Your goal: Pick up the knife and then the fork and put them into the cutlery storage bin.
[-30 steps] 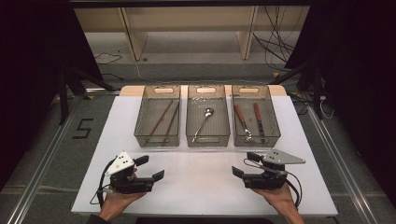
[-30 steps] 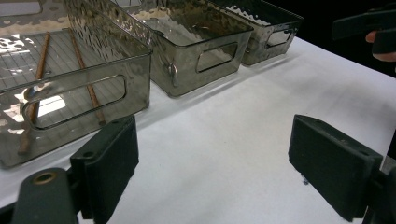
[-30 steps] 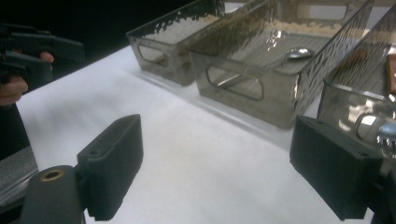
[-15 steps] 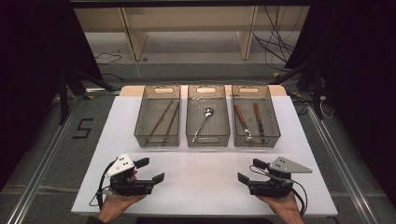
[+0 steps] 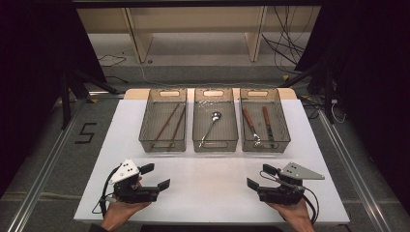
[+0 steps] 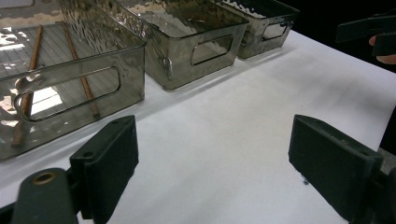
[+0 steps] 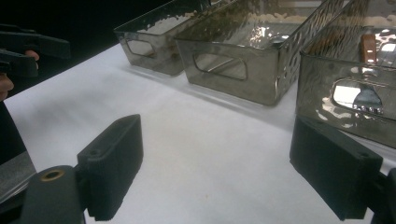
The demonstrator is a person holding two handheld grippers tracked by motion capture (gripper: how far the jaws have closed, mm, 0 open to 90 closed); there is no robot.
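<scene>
Both tongs are resting low on the white table (image 5: 212, 188) w/ jaws apart, gripping nothing. Left tongs (image 5: 155, 177) are sitting just short of the chopsticks bin (image 5: 163, 121); right tongs (image 5: 261, 176) are sitting short of the fork & knife bin (image 5: 264, 121). Spoon bin (image 5: 215, 121) is lying ahead, between them.

I work in a lab: black curtains (image 5: 29, 72), floor rails (image 5: 43, 159), loose cables (image 5: 285, 46), white test table (image 5: 212, 188).
</scene>
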